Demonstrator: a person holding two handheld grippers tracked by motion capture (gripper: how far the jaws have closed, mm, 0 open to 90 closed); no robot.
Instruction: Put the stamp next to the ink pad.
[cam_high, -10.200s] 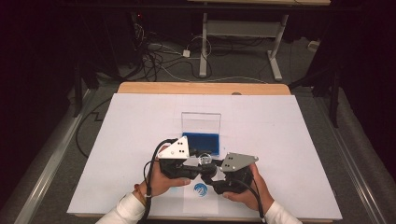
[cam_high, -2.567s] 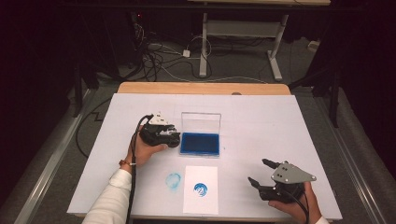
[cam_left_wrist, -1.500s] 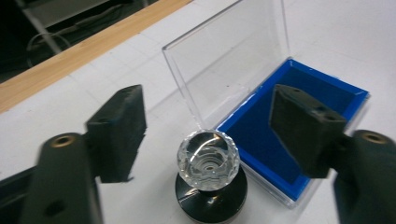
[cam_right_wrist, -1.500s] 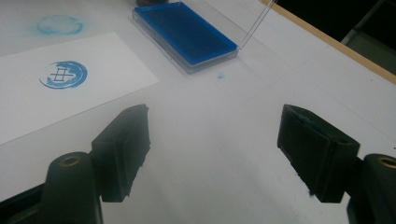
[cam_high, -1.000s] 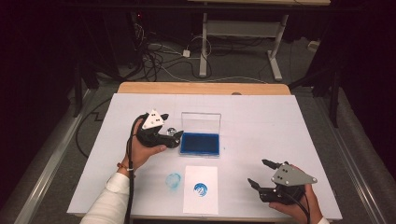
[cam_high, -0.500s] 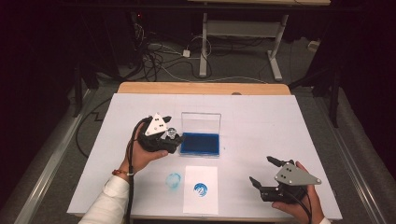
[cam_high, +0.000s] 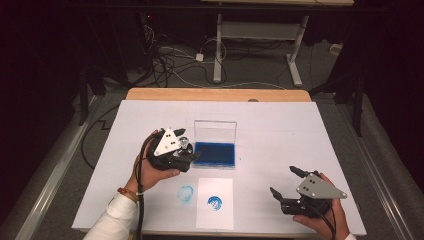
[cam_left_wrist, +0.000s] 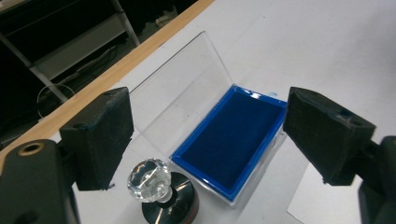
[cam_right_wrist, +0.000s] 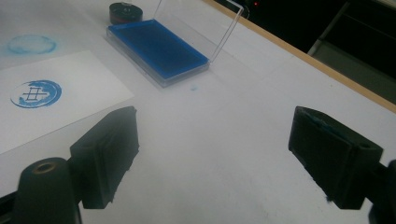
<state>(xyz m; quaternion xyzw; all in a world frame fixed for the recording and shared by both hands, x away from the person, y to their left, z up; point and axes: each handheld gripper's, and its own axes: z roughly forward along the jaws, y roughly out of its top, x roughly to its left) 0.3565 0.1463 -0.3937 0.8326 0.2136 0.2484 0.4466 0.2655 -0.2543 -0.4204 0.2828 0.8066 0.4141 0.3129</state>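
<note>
Stamp (cam_left_wrist: 161, 193), crystal-knobbed on a dark round base, stands upright on the counter (cam_high: 300, 135) below and between the spread left tongs (cam_left_wrist: 210, 140), untouched, just beside the open blue ink pad case (cam_left_wrist: 233, 140). Right tongs (cam_right_wrist: 215, 158) are spread wide over bare counter, gripping nothing, well apart from the stamped paper card (cam_right_wrist: 51, 100).

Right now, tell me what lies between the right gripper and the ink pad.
Bare white table: the right gripper view shows nothing between the right gripper and the ink pad.
</note>
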